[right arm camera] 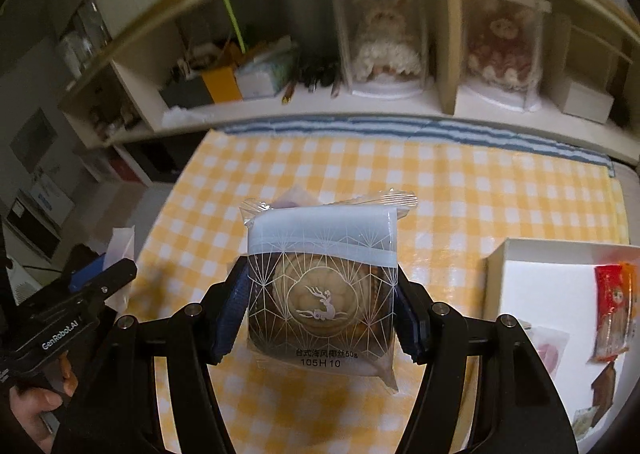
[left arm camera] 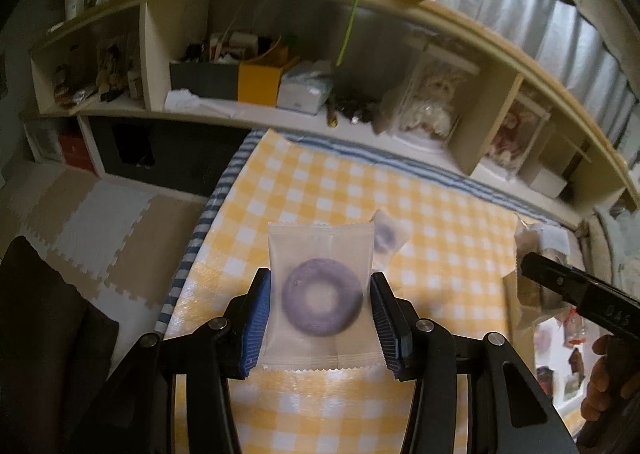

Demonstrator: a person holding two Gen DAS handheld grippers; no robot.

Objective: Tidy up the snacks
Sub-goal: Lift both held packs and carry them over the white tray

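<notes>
Both grippers loaded — one snack packet each, held above the yellow checked tablecloth [left arm camera: 320, 190].

My left gripper [left arm camera: 320, 318] was clenched on a frosted packet with a purple ring biscuit [left arm camera: 322, 302]; a second ring packet [left arm camera: 386, 240] lay on the cloth just behind it. My right gripper [right arm camera: 322, 310] was clamped on a clear-wrapped pastry with a deer emblem [right arm camera: 322, 294] — to its right stood a white box [right arm camera: 540, 278] holding a red packet [right arm camera: 614, 310].
</notes>
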